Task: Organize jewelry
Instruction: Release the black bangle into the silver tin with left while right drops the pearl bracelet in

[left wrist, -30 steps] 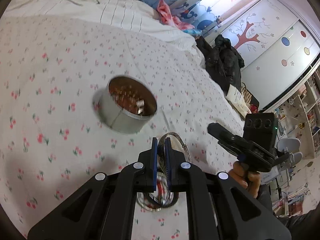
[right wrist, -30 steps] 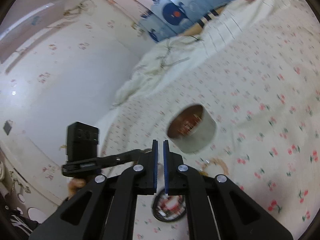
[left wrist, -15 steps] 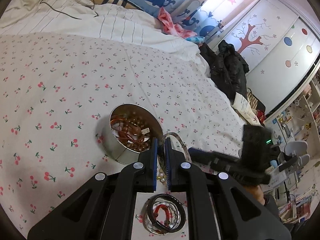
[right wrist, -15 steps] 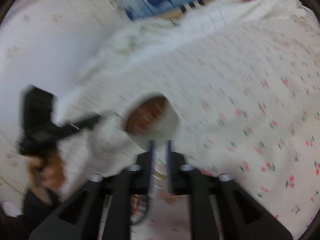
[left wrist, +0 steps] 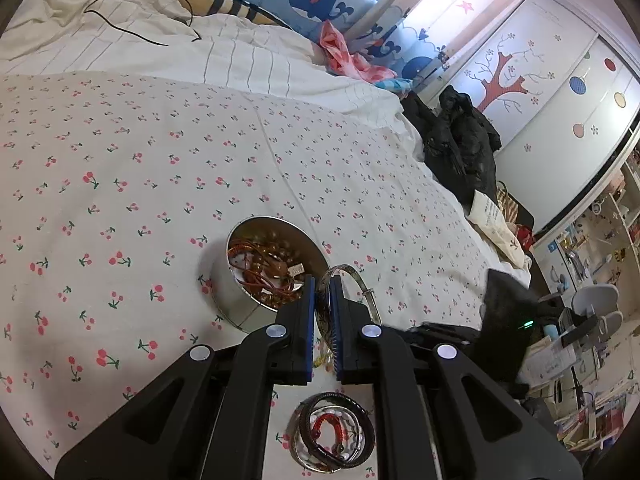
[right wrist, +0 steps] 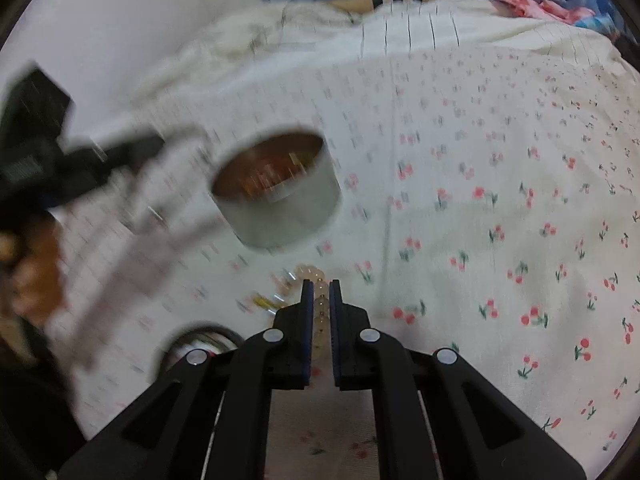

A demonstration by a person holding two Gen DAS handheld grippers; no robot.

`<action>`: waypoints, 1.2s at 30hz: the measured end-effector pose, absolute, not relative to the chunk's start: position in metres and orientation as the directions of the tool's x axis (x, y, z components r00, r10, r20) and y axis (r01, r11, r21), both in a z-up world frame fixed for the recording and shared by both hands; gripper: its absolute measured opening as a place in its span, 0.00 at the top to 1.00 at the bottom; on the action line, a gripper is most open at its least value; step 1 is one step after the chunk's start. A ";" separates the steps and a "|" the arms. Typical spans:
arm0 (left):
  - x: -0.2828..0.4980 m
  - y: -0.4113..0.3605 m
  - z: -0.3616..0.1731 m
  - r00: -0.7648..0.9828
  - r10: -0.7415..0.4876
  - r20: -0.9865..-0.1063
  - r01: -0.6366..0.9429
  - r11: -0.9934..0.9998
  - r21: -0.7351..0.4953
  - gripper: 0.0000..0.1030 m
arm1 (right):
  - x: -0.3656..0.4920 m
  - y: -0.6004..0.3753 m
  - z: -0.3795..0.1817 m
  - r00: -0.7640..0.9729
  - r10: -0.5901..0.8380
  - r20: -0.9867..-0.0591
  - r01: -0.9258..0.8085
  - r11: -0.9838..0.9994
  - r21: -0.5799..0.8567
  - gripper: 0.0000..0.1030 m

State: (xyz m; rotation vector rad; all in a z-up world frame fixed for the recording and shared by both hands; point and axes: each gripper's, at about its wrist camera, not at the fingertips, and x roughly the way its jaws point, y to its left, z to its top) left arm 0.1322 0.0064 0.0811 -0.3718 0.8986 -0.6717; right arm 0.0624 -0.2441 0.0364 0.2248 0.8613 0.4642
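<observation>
The left hand-held gripper [left wrist: 323,320] has its blue-padded fingers [left wrist: 308,320] clamped on a silver metal bangle [left wrist: 352,280], which stands upright between them above the bed [left wrist: 120,160], just beside the round metal tin [left wrist: 240,304]; the tin sits on the cherry-print sheet well in from the bed's edges and holds a tangle of brown bead strings and cords [left wrist: 268,268]; nearer the camera, a pile of bracelets [left wrist: 332,436], black cord, red braid and silver hoops, lies on the sheet under the gripper body. The right hand-held gripper [right wrist: 320,300] is nearly closed, its fingers only slightly apart, with a pale beaded bracelet [right wrist: 318,300] seen in the slit; whether it is pinched or lies on the sheet beneath, I cannot tell; the view is blurred.
</observation>
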 end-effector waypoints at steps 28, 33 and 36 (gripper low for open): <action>0.189 -0.008 0.050 0.473 -0.528 -0.705 0.246 0.848 -0.470 0.88 | 0.136 -0.210 0.086 0.559 0.671 -0.487 -0.410 0.734 0.542 0.92; 0.180 0.011 0.065 0.513 -0.513 -0.689 0.223 0.854 -0.470 0.76 | 0.154 -0.208 0.055 0.510 0.626 -0.590 -0.311 0.774 0.552 0.80; 0.167 0.016 0.068 0.512 -0.505 -0.695 0.225 0.860 -0.459 0.67 | 0.146 -0.224 0.050 0.560 0.558 -0.613 -0.246 0.818 0.519 0.60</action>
